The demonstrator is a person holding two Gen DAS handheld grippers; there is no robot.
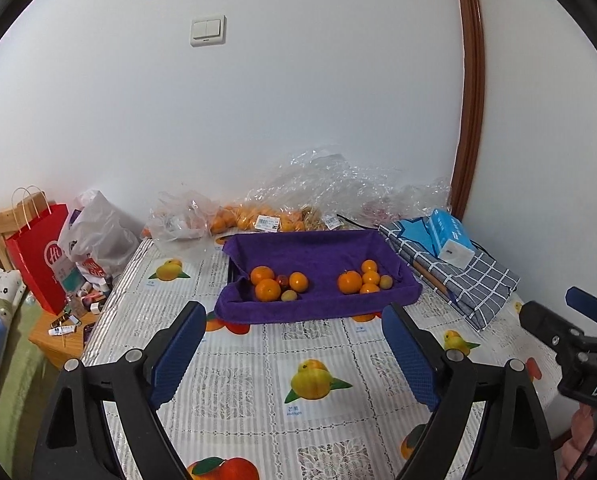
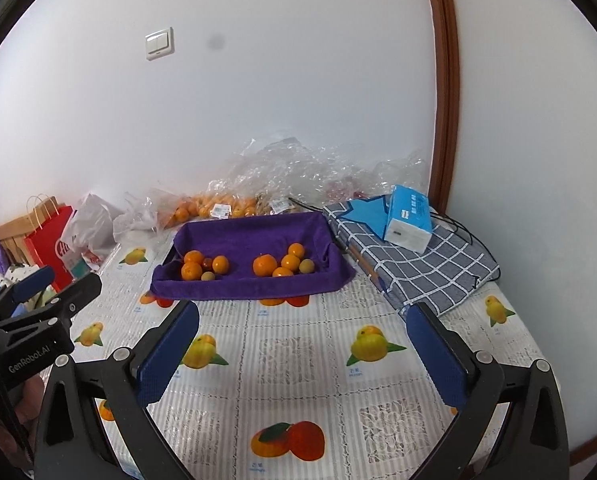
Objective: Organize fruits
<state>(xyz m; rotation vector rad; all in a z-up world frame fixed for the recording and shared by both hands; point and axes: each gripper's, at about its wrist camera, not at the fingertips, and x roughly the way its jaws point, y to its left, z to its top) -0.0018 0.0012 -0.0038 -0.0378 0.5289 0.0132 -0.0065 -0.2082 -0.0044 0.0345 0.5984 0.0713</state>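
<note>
Purple towel tray (image 1: 318, 308) mid-frame keeps our oranges (image 1: 348, 282) sorted in two clusters, so left gripper (image 1: 294, 348) and right gripper (image 2: 304, 344) hang spread wide, empty.

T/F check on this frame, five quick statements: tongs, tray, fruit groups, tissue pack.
1. Both tongs are empty and open. True: left tongs and right tongs hold nothing.
2. The fruit lies in two separate groups on the purple towel. True: left group, right group.
3. The blue tissue pack sits inside the tray. False: it rests on the checked cloth right of the tray.
4. Every fruit in the tray is orange. False: the left group includes a small red fruit.
5. The red paper bag stands right of the tray. False: it stands to the left.
</note>
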